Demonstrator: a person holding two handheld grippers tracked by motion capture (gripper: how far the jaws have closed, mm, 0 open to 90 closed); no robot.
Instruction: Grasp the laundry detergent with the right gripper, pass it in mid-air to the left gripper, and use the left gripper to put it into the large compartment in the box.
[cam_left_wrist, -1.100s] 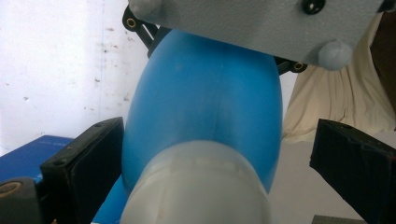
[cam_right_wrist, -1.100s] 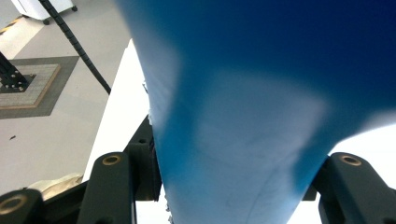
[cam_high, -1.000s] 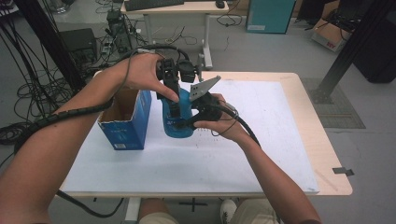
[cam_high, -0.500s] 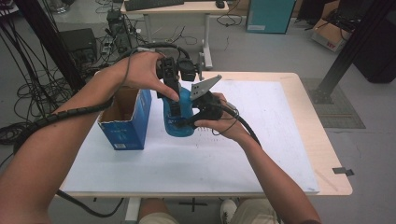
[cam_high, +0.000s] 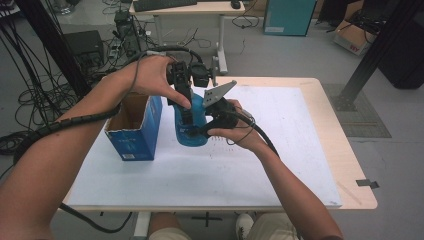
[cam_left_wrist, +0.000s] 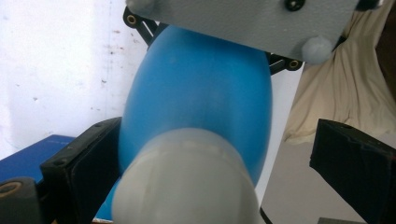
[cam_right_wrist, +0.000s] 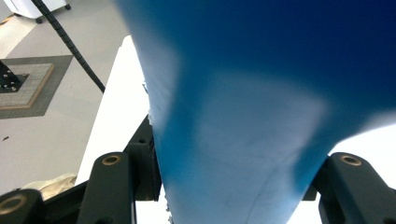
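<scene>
Blue bottle (cam_high: 192, 125) is standing on the white table cover (cam_high: 280, 150), squeezed in between both grippers, with the open blue cardboard box (cam_high: 134, 127) just off to the far side of the left gripper's fingers.

Right gripper (cam_high: 210, 122) comes in from the side and has its jaws closed around the bottle. In the right gripper view the bottle's body (cam_right_wrist: 243, 116) sits right between the two black fingers (cam_right_wrist: 112, 186), touching both, so that one's a proper grip.

Left gripper (cam_high: 186, 107) comes down from above over the top of the bottle. In the left gripper view the jaws are fairly wide: the near finger (cam_left_wrist: 84, 163) is against the bottle's side, the other finger (cam_left_wrist: 355, 163) stands clear of it with a gap showing. So touching on one side, not clamped.

Shape-wise the bottle (cam_left_wrist: 201, 98) is smooth, rounded plastic, kind of egg-shaped in the shoulder, with a pale greyish cap (cam_left_wrist: 187, 182) nearest the camera. The gripper fingers are matte black blocks with small screws.
</scene>
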